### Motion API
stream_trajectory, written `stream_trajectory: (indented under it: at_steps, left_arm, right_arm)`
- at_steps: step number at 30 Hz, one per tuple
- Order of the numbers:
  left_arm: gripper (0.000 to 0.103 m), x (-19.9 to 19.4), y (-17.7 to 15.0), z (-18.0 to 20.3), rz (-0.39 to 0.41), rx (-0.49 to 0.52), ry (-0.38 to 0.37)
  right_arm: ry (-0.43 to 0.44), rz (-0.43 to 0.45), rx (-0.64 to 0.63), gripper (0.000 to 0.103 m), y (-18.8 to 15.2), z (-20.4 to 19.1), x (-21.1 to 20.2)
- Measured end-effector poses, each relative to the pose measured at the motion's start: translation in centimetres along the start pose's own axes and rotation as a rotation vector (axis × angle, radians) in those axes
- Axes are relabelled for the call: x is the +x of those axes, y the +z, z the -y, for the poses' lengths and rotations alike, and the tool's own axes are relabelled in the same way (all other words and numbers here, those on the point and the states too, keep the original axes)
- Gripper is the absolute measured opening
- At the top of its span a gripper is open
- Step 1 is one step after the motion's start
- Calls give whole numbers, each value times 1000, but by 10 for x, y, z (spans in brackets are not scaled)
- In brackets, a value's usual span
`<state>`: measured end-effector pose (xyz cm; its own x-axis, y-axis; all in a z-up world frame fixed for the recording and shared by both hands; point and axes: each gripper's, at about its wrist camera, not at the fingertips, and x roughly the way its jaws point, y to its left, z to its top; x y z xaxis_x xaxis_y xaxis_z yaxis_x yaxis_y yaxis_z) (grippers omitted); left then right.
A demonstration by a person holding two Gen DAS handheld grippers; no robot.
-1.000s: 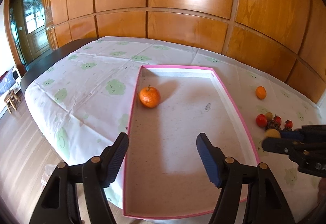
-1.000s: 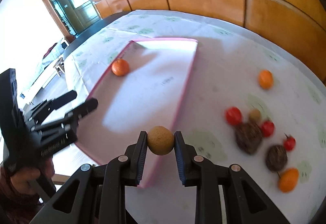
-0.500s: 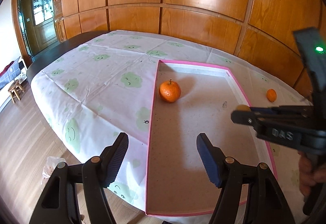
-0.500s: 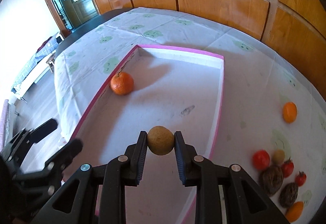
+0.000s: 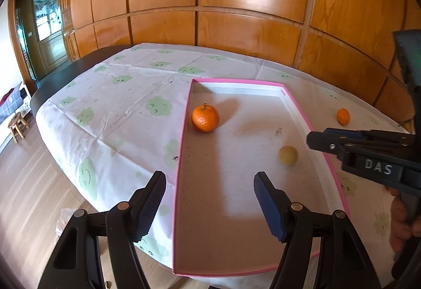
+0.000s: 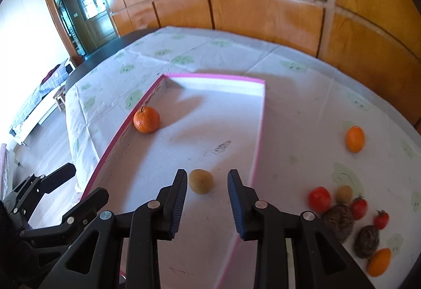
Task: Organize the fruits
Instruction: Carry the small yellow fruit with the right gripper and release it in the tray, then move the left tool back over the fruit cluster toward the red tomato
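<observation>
Pink tray (image 6: 259,141), yellow fruit (image 6: 201,181) between opening right gripper (image 6: 207,190)

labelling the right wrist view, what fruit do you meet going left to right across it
large orange in the pink-edged tray → yellowish-brown fruit between the right gripper fingers → red tomato → small orange fruit on the cloth → smallest tomato

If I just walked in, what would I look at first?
Probably the bright orange mandarin by the left wall of the pink-edged tray. Next, the small yellow-brown fruit lying in the tray between the opening jaws of the right gripper, not pinched.
</observation>
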<state>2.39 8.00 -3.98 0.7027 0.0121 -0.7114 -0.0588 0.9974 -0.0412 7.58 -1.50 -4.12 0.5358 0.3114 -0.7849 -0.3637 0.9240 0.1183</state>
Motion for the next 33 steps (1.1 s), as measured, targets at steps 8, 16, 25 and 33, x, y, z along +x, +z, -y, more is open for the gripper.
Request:
stream_trajectory:
  at_steps: [8, 16, 25, 33]
  left_arm:
    - [70, -6, 0, 13, 9, 40, -16]
    - [70, -11, -2, 24, 16, 73, -32]
    - [70, -14, -4, 40, 18, 121, -52]
    - [70, -16, -5, 54, 10, 164, -72]
  right_arm:
    - [-52, 68, 16, 32, -11, 13, -33]
    - [-91, 106, 17, 33, -20, 27, -60]
    - [-149, 120, 55, 33, -29, 62, -83]
    - [-192, 133, 106, 33, -37, 93, -99]
